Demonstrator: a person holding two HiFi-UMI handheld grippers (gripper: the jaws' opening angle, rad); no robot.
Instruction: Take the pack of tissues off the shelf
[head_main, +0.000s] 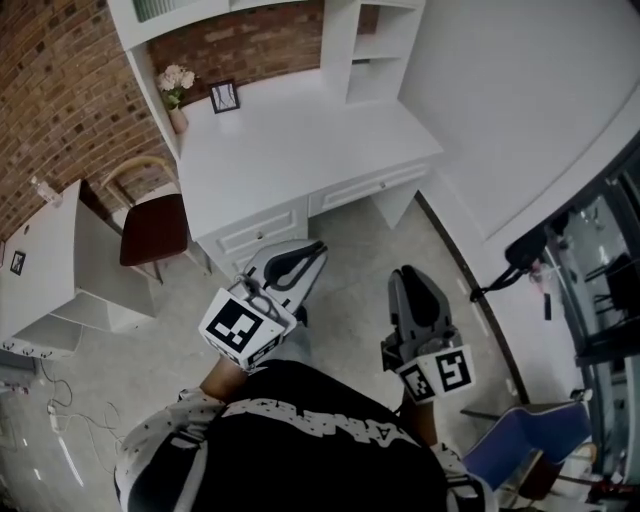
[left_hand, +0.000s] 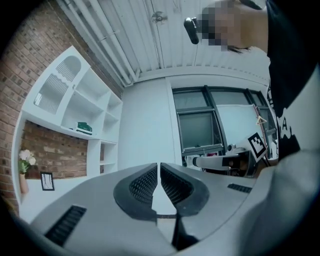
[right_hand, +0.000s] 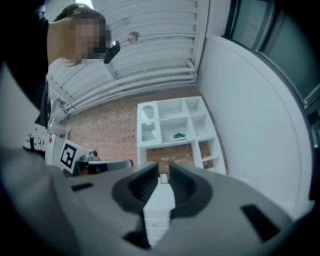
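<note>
Head view puts your left hand-held gripper (head_main: 316, 248) before the white tabletop (head_main: 300, 140), jaws clenched on nothing. Your right hand-held gripper (head_main: 408, 272) is slightly released and empty. The green tissue pack (left_hand: 84, 128) lies on the shelf (left_hand: 55, 125), well apart from both.

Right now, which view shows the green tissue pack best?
Left gripper view: the tissue pack shows largest and clearest there. Right gripper view shows only a tiny green speck; head view, nothing.

Open floor (head_main: 350, 245) up to the white desk (head_main: 300, 140)
Its top is mostly bare; a flower vase (head_main: 177, 95) and picture frame (head_main: 224, 96) stand at its back left, a chair (head_main: 152, 225) flanks its left, and the shelf unit (right_hand: 165, 112) rises open-fronted above.
</note>
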